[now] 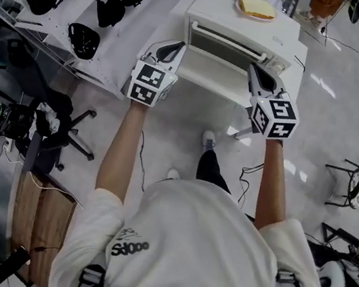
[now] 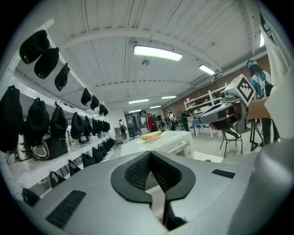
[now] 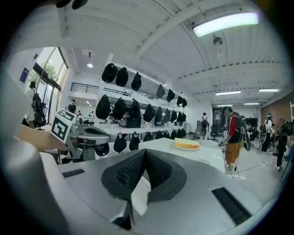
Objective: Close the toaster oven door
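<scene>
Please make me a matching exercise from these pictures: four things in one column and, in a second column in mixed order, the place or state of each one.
Things:
1. toaster oven door
2. bread
3. left gripper
4. black bags

Place or state:
a. on the white rack
b. jaws together
c. on top of the toaster oven
d. open, folded down

Pairs: 1-d, 2-c, 3-b, 4-a
</scene>
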The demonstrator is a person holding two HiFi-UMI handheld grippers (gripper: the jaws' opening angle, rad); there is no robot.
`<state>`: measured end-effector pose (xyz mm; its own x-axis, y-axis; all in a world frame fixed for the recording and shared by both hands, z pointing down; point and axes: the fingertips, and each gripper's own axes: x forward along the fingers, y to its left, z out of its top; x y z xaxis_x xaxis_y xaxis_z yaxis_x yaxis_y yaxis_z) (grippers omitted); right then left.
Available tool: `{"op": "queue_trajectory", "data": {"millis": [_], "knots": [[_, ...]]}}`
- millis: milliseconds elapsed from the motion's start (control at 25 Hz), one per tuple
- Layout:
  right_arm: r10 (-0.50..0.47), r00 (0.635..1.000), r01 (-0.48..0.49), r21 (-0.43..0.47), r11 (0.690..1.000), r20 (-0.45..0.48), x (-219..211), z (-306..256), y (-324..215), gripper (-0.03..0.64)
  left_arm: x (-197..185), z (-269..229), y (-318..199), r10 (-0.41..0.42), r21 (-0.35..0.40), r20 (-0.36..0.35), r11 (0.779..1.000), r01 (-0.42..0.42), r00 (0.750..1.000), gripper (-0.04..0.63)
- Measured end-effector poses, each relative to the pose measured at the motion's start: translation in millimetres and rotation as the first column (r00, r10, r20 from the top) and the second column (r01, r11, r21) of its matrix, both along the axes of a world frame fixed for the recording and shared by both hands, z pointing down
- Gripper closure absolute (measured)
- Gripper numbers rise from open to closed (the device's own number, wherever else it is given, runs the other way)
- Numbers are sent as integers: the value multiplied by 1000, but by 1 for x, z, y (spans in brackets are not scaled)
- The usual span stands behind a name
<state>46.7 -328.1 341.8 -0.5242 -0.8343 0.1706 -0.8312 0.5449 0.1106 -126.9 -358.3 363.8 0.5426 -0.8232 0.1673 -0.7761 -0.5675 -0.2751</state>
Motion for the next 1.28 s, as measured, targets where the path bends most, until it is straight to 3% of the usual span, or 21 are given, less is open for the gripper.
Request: {"op": "queue_trajectory", "data": {"millis": [720,1280], "knots": [[-15,994,31,144,989,-107,-28,-53,124,609,-26,-66,150,13,125,-20,992,-10,1000,577],[-42,986,63,132,989,-161,-42,-46,141,609,-29,-69,169,27,144,3,989,-27,1000,577]]}}
